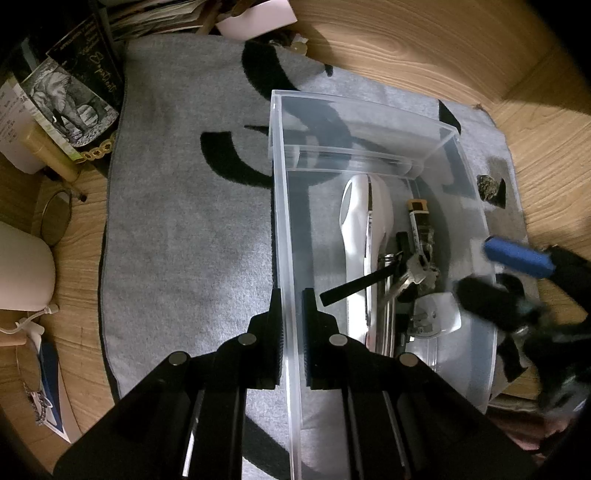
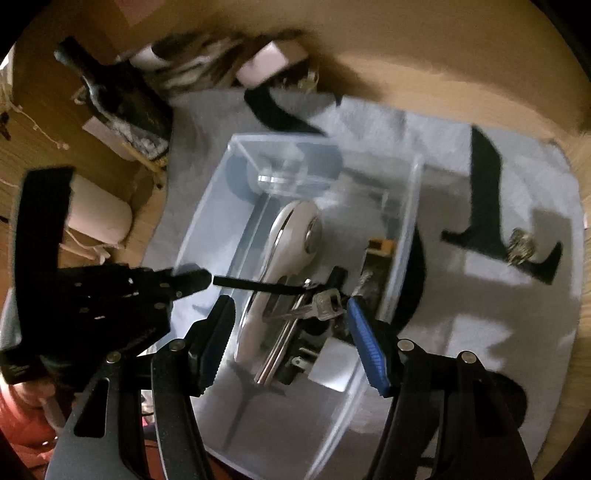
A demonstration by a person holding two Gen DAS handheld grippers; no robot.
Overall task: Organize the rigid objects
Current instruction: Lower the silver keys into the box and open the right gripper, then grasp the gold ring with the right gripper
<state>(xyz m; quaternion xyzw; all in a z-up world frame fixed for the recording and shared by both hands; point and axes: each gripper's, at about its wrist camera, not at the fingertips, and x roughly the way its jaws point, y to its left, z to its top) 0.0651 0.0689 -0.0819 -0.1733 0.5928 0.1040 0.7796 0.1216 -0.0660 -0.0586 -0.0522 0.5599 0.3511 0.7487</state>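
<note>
A clear plastic bin (image 1: 284, 206) stands on a grey towel (image 1: 184, 229). In it lie a white handled tool (image 1: 365, 221), a lighter (image 1: 419, 218), a bunch of keys with a black strap (image 1: 410, 269) and a white plug adapter (image 1: 436, 314). My left gripper (image 1: 291, 325) is shut on the bin's left wall. My right gripper (image 2: 291, 332) is open above the bin, over the keys (image 2: 321, 302), holding nothing. It shows blurred at the right of the left wrist view (image 1: 517, 277). A small dark rock (image 1: 487, 186) lies on the towel right of the bin.
Books and cards (image 1: 70, 96), a round mirror (image 1: 55, 218) and a white rounded object (image 1: 22, 269) crowd the wooden table (image 1: 443, 44) left of the towel. Papers (image 1: 255, 18) lie at the far edge. The rock also shows in the right wrist view (image 2: 521, 242).
</note>
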